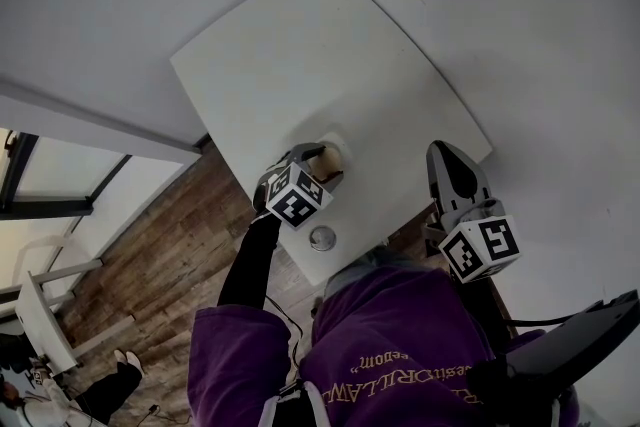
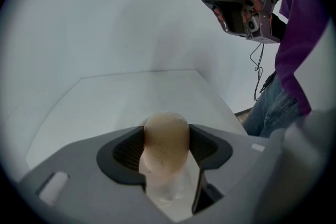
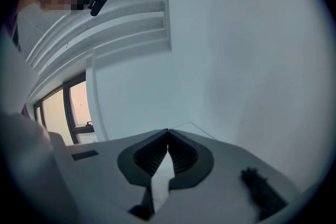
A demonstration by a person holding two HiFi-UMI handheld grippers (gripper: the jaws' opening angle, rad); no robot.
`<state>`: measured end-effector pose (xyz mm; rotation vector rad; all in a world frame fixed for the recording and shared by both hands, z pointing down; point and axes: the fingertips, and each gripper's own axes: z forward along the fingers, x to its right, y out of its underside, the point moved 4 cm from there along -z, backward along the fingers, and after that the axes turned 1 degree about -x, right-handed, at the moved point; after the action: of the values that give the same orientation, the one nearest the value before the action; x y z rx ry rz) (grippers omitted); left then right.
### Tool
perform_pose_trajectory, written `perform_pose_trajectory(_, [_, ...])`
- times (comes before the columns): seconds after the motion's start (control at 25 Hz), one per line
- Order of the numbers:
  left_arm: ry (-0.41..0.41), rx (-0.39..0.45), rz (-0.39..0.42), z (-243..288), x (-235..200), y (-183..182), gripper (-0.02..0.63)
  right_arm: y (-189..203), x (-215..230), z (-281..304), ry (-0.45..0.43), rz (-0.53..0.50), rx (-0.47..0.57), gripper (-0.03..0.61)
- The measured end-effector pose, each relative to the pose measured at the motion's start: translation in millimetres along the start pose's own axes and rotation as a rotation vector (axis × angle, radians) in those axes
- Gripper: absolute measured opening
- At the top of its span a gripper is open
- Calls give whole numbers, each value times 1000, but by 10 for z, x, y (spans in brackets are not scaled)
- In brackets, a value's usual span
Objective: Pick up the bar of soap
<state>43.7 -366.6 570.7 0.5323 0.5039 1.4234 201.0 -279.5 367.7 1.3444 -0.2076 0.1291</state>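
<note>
Operator: the person in the purple sleeve (image 1: 235, 355) is standing at the near corner of the tabletop (image 1: 300, 55), and both arms are reaching forward over it.
Round item: a small disc-like object (image 1: 322, 237) is lying just inside the near corner; its identity cannot be determined and it is playing no evident part.
Left hand-held gripper (image 2: 166, 147): it is standing fairly wide, with both ribbed pads pressing on the flanks of the bar of soap (image 2: 167, 132), which is filling the gap between them.
Soap location: it is sitting in those jaws over the near part of the tabletop, just beyond the disc. Whether it is resting on the surface or raised off it cannot be determined.
Grip rationale: the pads are taking the rounded bar across its width, probably to stop it slipping.
Right hand-held gripper (image 3: 168, 144): its jaws are closing on nothing and meeting tip to tip. It is being held by the right edge, well apart from the soap, apparently to keep clear.
</note>
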Motion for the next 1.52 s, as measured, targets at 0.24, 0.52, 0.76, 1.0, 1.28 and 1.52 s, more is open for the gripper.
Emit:
perform_pose_trajectory(0.24, [-110,168,-66,-391,-128,-219,264,-31,5,51,-21,-6,1,9])
perform_pose_trajectory(0.52, [-298,389,-150,-966,-243,-494,263,-69,-70,163,-83,-16,5,9])
perform_pose_trajectory(0.76, [-422,573,-222,-1490,-198,-712,262,-141,-238,261,-161,-34,4,9])
perform_pose_trajectory(1.0, [-501,667,-209,-1841,-53,-916,262,-250,-381,289,-230,-51,33,9])
perform_pose_trajectory(1.28, [-578,776,-278,-2286,169,-1044,261,-396,-613,250,-357,-43,60,9])
perform_pose_trajectory(1.52, [-621,877,-301,-2833,431,-1066,261,-609,-891,47,-427,-59,113,9])
